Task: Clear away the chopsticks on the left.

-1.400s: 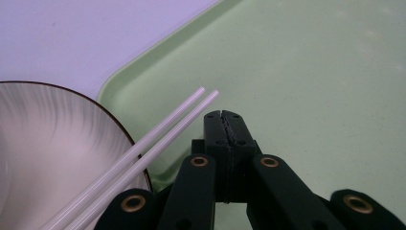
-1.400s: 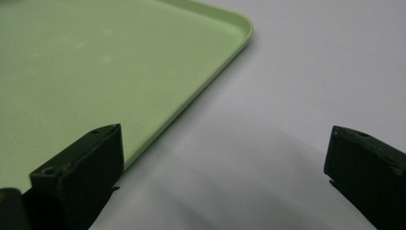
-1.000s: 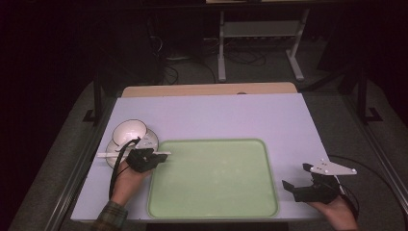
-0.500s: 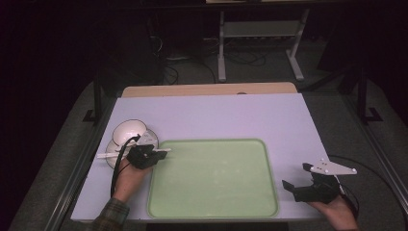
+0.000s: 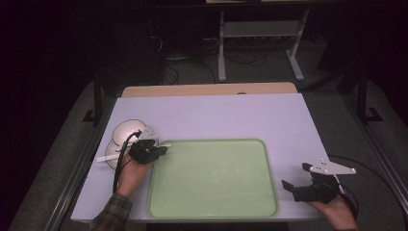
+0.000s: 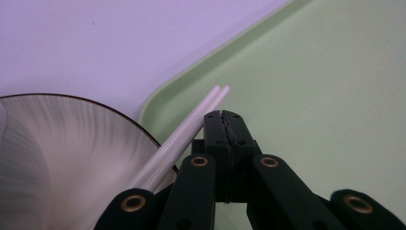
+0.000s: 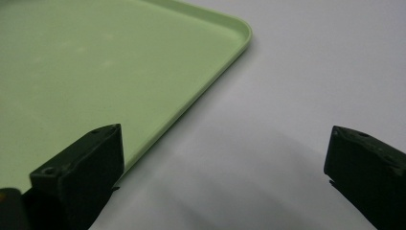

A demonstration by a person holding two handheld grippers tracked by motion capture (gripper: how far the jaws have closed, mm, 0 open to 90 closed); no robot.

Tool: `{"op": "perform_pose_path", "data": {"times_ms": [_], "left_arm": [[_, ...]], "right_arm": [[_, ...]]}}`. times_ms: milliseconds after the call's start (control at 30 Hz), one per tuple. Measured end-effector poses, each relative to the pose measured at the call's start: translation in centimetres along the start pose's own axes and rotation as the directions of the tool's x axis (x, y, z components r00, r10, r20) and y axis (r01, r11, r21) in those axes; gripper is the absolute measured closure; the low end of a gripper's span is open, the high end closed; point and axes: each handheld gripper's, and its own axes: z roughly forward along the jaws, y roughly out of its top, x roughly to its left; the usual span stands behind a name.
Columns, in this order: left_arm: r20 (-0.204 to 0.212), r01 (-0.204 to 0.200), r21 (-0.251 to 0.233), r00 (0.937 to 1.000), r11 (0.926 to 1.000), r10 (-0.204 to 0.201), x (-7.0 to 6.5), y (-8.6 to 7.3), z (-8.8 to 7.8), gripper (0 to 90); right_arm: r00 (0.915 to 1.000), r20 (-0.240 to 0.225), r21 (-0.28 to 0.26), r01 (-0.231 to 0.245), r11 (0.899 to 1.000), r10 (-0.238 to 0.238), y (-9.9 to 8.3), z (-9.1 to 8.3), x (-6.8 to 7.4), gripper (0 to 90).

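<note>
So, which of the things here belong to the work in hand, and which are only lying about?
In the work:
- white chopsticks
- left hand-held gripper, shut beside them
- green tray
- bowls

Lying about:
- right hand-held gripper, open, idle
- metal stand behind the table

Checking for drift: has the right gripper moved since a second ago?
No. The right gripper sits at the same spot beside the tray's right edge.

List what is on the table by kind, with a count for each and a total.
Green tray: 1
White bowls: 2, overlapping beside the tray's left edge
White chopsticks: 2, side by side, tips over the tray's corner
Total: 5
</note>
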Motion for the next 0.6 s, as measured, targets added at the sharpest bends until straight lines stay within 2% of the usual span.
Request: {"op": "perform_pose_path", "data": {"times_ms": [300, 600], "left_arm": [[-0.015, 0.018, -0.003, 0.9997, 0.9998, -0.018, 0.5, 0.5, 0.5, 89.8], [-0.044, 0.017, 0.007, 0.9989, 0.9998, -0.017, 0.8, 1.1, 0.9, 89.8]], "right_arm": [[1.0000, -0.004, 0.001, -0.001, 1.000, 0.001, 0.0, 0.1, -0.1, 0.0], [1.0000, -0.005, 0.000, -0.007, 1.000, 0.007, 0.0, 0.2, -0.1, 0.0]]}}
